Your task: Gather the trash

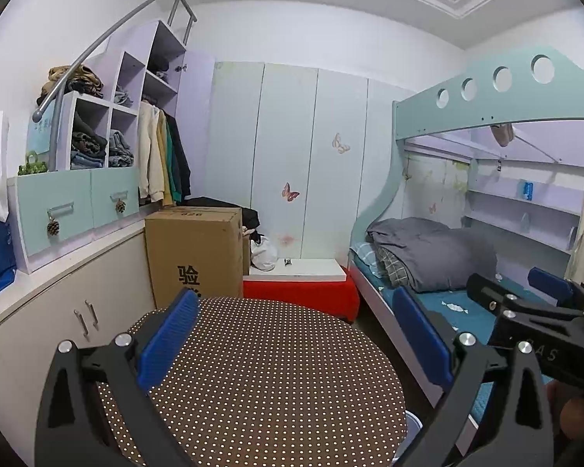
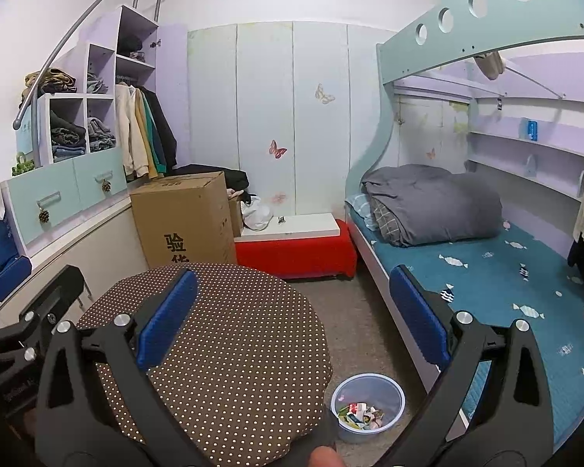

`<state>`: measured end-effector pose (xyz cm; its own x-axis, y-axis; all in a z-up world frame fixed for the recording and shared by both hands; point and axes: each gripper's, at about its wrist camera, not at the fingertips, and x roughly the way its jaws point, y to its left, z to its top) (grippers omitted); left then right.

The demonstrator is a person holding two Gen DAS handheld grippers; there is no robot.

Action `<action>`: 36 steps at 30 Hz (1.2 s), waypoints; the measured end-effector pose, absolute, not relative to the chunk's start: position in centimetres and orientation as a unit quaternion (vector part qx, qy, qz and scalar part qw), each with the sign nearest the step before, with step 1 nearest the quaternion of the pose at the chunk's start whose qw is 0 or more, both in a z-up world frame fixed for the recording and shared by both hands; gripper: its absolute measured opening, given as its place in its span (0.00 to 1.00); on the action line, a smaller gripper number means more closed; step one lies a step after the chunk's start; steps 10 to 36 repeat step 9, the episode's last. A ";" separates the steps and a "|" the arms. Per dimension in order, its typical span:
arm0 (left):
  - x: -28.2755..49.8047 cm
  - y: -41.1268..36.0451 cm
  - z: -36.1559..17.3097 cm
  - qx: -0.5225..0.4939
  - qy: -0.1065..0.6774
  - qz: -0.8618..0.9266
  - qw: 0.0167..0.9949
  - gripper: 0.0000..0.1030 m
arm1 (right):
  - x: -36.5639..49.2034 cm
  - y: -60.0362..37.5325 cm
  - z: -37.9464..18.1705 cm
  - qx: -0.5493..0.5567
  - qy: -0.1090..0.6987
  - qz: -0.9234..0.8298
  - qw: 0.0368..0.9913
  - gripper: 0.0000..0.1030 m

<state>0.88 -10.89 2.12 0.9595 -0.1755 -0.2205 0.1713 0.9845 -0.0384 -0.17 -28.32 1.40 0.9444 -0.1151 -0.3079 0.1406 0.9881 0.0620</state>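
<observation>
left gripper [image 1: 292,334] is held above a round table [image 1: 261,373] with a brown polka-dot cloth, blue pads wide apart, nothing between them. right gripper [image 2: 292,319] sits over the same table's 3 o'clock edge, pads spread wide too, holding nothing. in the left view the right gripper shows at 3 o'clock, side on; in the right view the left gripper shows at 9 o'clock. the trash [image 2: 362,414] is a heap of small colored wrappers inside a clear plastic tub [image 2: 368,385] on the floor, at about 5 o'clock in the right view, just beside the table edge and near the bed frame. in the left view only a sliver of the tub rim peeks out under the table edge at 5 o'clock; contents not visible there. tabletop shows only cloth. behind the table at 12 o'clock a red bench [image 2: 296,253] with a white board on top; a cardboard box [image 2: 183,218] stands at 11 o'clock, touching the white cabinets. a bunk bed [image 2: 486,272] runs along 3 o'clock, teal candy-print sheet, a grey quilt [image 2: 432,202] rolled at its far end. open shelves with folded clothes [image 1: 93,144] and hanging jackets sit at 10 o'clock. a fingertip shows at the bottom edge of the right view.
</observation>
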 end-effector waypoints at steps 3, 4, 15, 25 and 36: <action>1.1 -10.8 2.1 -0.011 0.116 -0.087 0.989 0.95 | -0.1 -28.2 1.4 0.042 0.154 -0.063 0.985 0.94; 1.2 -10.7 2.0 -0.014 0.119 -0.086 0.989 0.95 | -0.1 -28.2 1.3 0.041 0.154 -0.063 0.985 0.94; 1.5 -10.4 1.9 -0.016 0.123 -0.081 0.989 0.95 | 0.0 -28.1 1.2 0.042 0.155 -0.062 0.985 0.94; 1.5 -10.4 1.9 -0.016 0.123 -0.081 0.989 0.95 | 0.0 -28.1 1.2 0.042 0.155 -0.062 0.985 0.94; 1.5 -10.4 1.9 -0.016 0.123 -0.081 0.989 0.95 | 0.0 -28.1 1.2 0.042 0.155 -0.062 0.985 0.94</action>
